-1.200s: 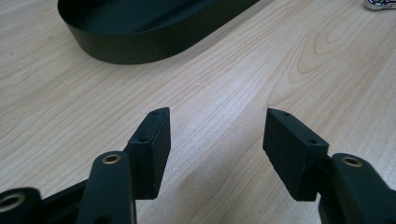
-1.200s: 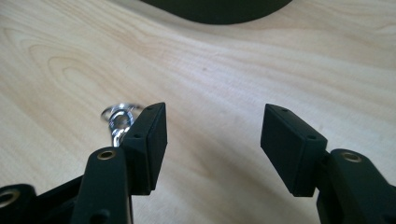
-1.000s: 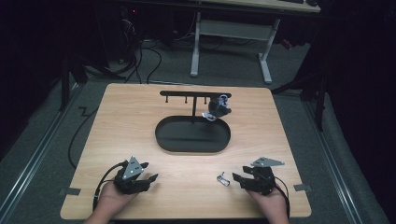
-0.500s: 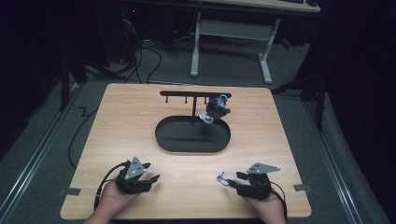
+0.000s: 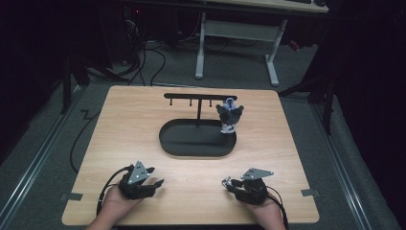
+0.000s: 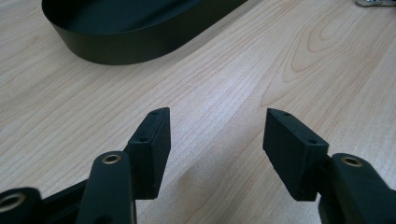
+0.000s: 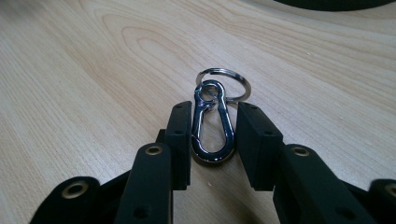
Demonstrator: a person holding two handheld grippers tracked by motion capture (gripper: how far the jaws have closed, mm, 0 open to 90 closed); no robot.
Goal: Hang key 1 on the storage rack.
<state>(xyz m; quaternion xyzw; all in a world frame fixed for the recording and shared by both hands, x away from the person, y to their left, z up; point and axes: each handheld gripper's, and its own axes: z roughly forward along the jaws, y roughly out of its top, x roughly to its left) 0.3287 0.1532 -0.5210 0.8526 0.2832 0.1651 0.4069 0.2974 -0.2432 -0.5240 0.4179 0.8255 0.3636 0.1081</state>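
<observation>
High view first: the right gripper (image 5: 229, 182) is seen low at the lower right of the frame, jaws pointed left over the key clip (image 5: 226, 181) on the table (image 5: 124, 120). The left gripper (image 5: 155, 184) is parked at lower left, hand resting flat.

Left gripper view: jaws are spread wide with nothing between them, the black tray (image 6: 116, 46) in the upper left.

Right gripper view: the clip (image 7: 212, 126) with its ring (image 7: 223, 84) is framed mid-picture between jaws that have just been closing, the left pad looks about touching, a sliver of gap on the right (so not gripped yet). The squeeze is best finished square on the clip's long sides, kept low so it isn't skidded away.
</observation>
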